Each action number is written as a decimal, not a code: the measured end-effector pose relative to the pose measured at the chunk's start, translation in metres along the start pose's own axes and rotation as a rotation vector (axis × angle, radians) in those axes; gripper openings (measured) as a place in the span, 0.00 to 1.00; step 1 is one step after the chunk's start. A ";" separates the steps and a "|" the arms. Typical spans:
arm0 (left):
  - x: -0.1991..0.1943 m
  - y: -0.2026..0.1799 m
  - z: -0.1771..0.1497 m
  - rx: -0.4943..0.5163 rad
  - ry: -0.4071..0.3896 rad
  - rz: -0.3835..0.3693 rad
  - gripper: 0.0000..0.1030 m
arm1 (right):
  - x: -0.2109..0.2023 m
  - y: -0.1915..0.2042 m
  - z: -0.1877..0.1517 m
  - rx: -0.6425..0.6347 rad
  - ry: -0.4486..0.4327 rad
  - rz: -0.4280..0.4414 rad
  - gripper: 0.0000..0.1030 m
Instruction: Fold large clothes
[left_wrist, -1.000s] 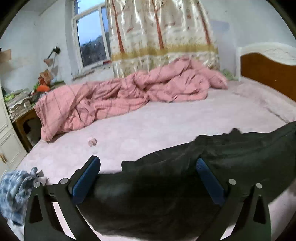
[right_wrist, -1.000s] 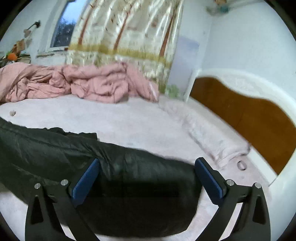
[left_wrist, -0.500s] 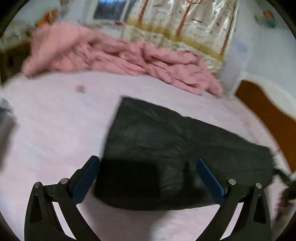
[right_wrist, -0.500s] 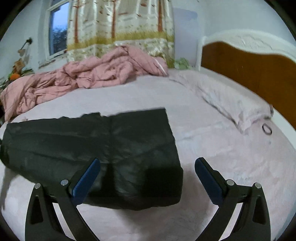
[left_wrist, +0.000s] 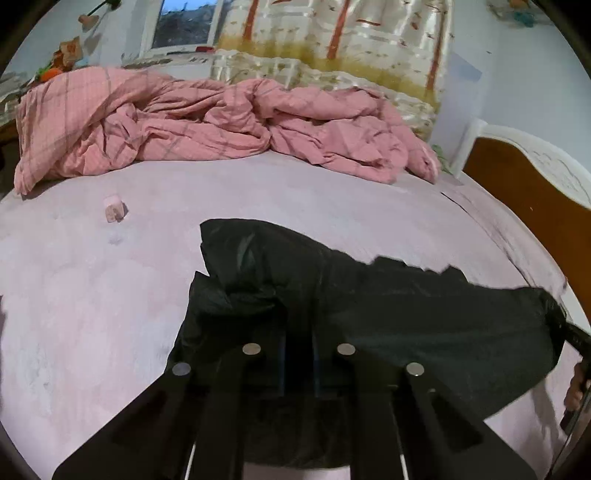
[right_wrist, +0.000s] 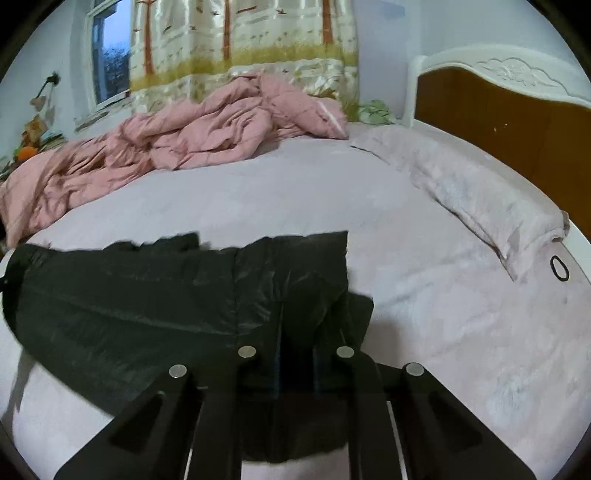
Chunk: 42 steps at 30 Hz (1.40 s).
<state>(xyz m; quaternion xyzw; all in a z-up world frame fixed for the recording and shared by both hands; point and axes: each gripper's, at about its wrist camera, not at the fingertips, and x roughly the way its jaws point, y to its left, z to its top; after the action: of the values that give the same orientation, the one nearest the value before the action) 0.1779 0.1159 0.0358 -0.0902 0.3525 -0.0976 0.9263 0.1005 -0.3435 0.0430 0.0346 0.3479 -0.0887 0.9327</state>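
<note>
Two claws close on one dark garment

Two claws work a black, shiny garment (left_wrist: 424, 317) spread across a pink bed (left_wrist: 92, 314). The left claw (left_wrist: 298, 354) sits over the garment's near left end, its fingers (left_wrist: 280, 350) drawn almost together and closing, with bunched black cloth between them and the pads pressing on it. In the left wrist view the cloth humps up just ahead of the tips and runs away to the right, where its far end rises off the sheet toward part of the other claw and a hand (left_wrist: 576, 391) at the frame's edge.

The right claw (right_wrist: 297, 354) is at the garment's near right end, its jaws likewise narrow and closing on a fold of the same cloth. From there the garment (right_wrist: 129, 306) stretches left in a long band, its far left end lifted clear of the bed (right_wrist: 443, 332).

No brand, label or writing can be read on anything in view.

Beyond the garment, well apart from it, a rumpled pink quilt (left_wrist: 184, 122) lies along the far side of the bed, below a curtain (left_wrist: 351, 40) printed with trees and a window (left_wrist: 184, 22). A small pink object (left_wrist: 114, 208) rests on the sheet between quilt and garment. A pale pillow (right_wrist: 480, 199) lies along the brown headboard (right_wrist: 517, 110) with its white frame, and a black ring (right_wrist: 559, 268) sits on the bed beside the pillow's near end.
</note>
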 end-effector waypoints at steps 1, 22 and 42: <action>0.007 0.001 0.005 -0.013 0.004 0.007 0.09 | 0.009 0.001 0.006 0.008 0.005 -0.011 0.12; 0.008 0.037 -0.030 -0.116 0.026 -0.086 0.99 | 0.016 -0.055 -0.022 0.269 0.086 0.228 0.89; -0.060 0.027 -0.058 -0.098 -0.033 -0.252 0.05 | -0.023 -0.033 -0.051 0.206 0.068 0.389 0.24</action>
<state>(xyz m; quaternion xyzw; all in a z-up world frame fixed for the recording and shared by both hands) 0.0982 0.1512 0.0245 -0.1808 0.3272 -0.1945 0.9069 0.0439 -0.3658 0.0194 0.1992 0.3550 0.0591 0.9115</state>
